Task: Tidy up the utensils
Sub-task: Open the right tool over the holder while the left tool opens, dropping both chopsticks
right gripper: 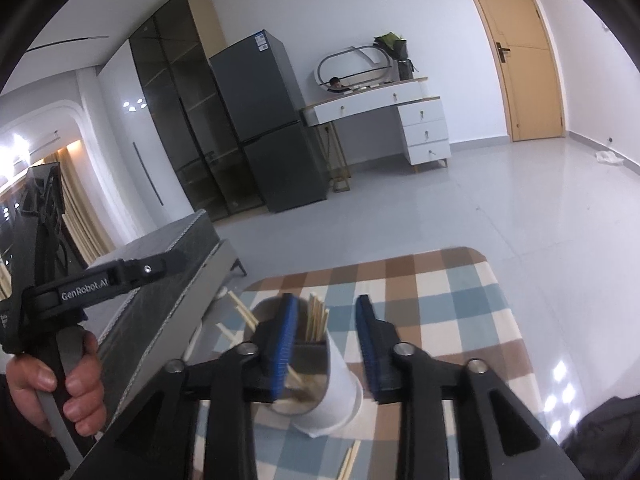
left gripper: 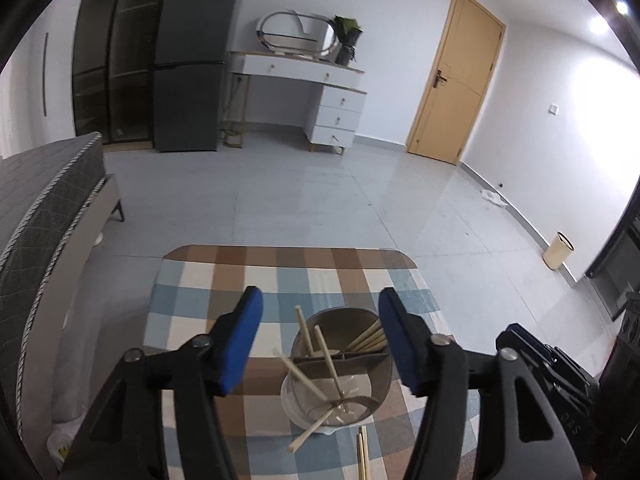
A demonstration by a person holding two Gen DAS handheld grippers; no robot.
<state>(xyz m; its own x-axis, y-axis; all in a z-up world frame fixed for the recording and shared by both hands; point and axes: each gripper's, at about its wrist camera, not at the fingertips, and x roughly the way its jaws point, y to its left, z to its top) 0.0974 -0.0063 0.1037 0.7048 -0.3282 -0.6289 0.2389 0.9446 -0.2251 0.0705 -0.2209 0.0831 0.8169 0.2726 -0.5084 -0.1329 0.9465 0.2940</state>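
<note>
From the left wrist view, we look down on a round utensil holder with a smooth white outer wall and a dull grey interior split by dividers, standing on a checked cloth of blue, brown and cream squares. Thin pale wooden chopsticks lean crosswise in its near compartment, while a tighter bundle rests in the far one. Two more sticks lie flat on the cloth just beside its base. The left gripper, black-framed with ribbed blue pads, hangs spread wide above the holder, grasping nothing.

From the right wrist view, we see the same holder as a tapered white cup, an upright cluster of chopsticks rising from its divided top. The right gripper is likewise released, its blue pads apart and empty, the left pad overlapping the holder's rim in frame. Loose sticks lie on the cloth near the base. At left, a hand grips the other tool's grey trigger.
</note>
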